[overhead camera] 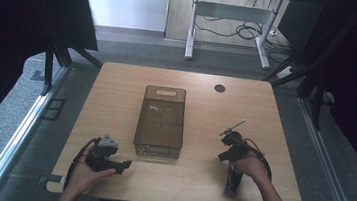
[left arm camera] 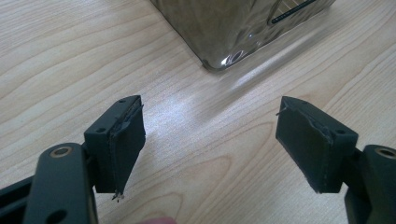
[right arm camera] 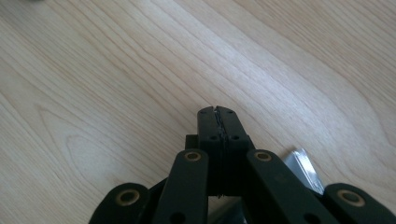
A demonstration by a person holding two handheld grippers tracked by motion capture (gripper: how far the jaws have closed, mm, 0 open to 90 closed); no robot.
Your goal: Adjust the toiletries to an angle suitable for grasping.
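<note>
- The left gripper [overhead camera: 127,164], black with a grey three-cornered plate on top, sits in the person's left hand [overhead camera: 86,171] at the near left of the light wooden tabletop [overhead camera: 206,108]. In the left gripper view its jaws stand wide apart with bare wood between them and nothing held; the dark pads [left arm camera: 123,144] look frayed at the edges.
- The right gripper [right arm camera: 217,111] is at the near right of the tabletop, held by the person's right hand [overhead camera: 252,166], with its black cable looping back along the forearm. In the right gripper view its jaws are pressed together, pads meeting with nothing seen between them, tips over bare wood. A small shiny silvery piece [right arm camera: 303,168] shows beside the gripper's arms at the lower right of that view; what it is cannot be told.
- A smoky translucent brown plastic bin [overhead camera: 160,121], rectangular with a handle slot at its far end, stands mid-tabletop, between the two grippers and a little farther off. Its near rounded corner shows just beyond the left gripper's open jaws.
- A small dark round hole [overhead camera: 219,88] lies in the tabletop at far right of centre.
- Beyond the tabletop, on the grey floor, stand white desk legs [overhead camera: 191,31] with loose cables [overhead camera: 246,31].
</note>
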